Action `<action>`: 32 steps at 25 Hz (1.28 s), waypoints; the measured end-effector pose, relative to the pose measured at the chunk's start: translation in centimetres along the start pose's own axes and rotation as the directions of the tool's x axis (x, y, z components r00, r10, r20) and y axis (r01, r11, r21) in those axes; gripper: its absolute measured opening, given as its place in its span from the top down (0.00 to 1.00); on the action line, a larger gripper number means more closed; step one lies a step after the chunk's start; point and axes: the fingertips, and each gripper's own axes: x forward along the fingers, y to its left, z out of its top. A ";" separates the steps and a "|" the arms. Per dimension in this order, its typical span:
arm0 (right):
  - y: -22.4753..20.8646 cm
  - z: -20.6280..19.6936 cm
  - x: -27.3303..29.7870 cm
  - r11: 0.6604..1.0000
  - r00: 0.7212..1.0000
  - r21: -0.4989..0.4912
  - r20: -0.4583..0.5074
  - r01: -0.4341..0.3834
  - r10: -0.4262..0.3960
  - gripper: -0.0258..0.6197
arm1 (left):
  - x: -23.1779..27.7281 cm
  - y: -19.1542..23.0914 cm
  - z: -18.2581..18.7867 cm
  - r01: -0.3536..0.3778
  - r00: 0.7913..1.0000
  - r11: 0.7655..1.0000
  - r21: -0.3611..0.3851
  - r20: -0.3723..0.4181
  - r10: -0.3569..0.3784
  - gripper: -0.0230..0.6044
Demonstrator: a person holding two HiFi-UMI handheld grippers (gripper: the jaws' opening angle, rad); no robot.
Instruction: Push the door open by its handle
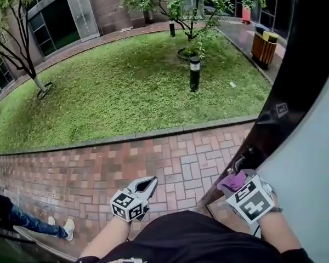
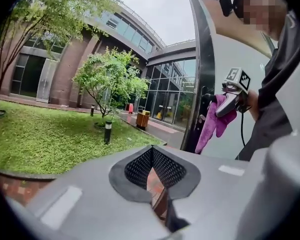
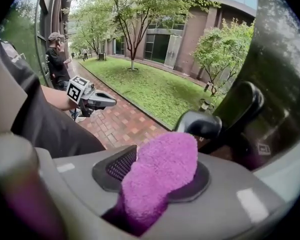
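A: Where is the door handle (image 3: 202,125)?
B: On the dark edge of the door (image 1: 310,163). The right gripper (image 1: 237,178), clamped on a purple cloth (image 3: 160,174), is just beside the handle.
A: And the left gripper (image 1: 145,186)?
B: Well apart from the handle, jaws together, holding nothing.

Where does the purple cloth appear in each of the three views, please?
Head view: lower right, cloth beside the door.
Left gripper view: right of centre, cloth hanging beside the door.
Right gripper view: bottom centre, cloth between the jaws.
Shared landmark: the dark door.
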 end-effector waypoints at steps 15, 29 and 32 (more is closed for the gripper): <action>-3.1 4.3 -8.2 0.877 0.884 -0.138 -0.015 0.461 -0.467 0.50 | -3.5 7.9 2.4 0.171 0.984 0.985 0.028 0.044 -0.172 0.96; 14.5 17.6 7.0 0.849 0.530 -0.086 0.747 -0.522 0.402 0.74 | -7.7 8.7 3.6 0.117 0.987 0.993 0.031 0.110 -0.119 0.96; 15.2 13.8 13.2 0.861 0.596 -0.026 0.712 -0.507 0.372 0.93 | -8.9 9.1 2.5 0.088 0.990 0.996 0.012 0.105 -0.089 0.96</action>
